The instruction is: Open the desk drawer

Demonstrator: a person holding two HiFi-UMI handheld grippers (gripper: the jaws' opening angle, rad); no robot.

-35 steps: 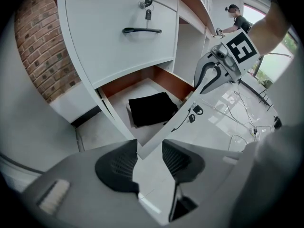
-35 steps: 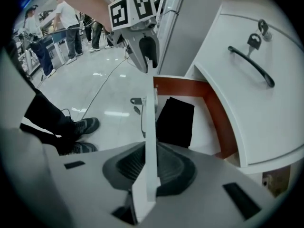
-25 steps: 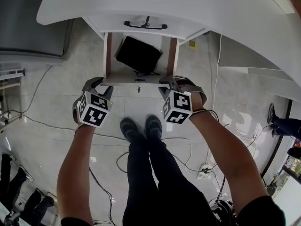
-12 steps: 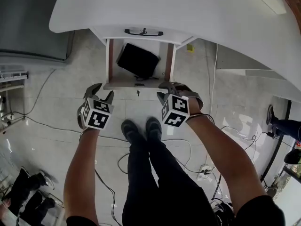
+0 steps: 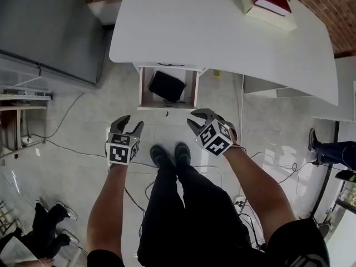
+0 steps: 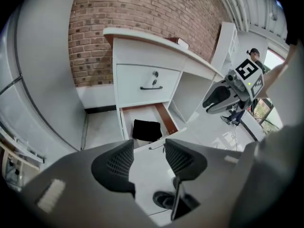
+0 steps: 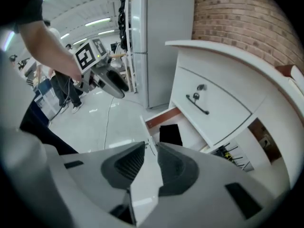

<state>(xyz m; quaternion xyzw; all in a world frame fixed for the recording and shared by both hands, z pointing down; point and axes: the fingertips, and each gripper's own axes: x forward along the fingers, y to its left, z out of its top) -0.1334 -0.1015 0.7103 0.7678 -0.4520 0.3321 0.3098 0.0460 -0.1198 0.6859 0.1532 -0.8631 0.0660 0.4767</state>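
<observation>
Desk drawer (image 5: pixel 158 105) sat pulled out under the surface (image 5: pixel 222 32), black item (image 5: pixel 167 85) inside. Looked done to me. Risk: nothing held it, so it could've rolled back, or come off its runners if I'd tugged again. It lay ahead of and below both tools, well apart. Left hand-held gripper (image 5: pixel 130 124) and right hand-held gripper (image 5: pixel 201 118): jaws had just been opening, apart, nothing between.
</observation>
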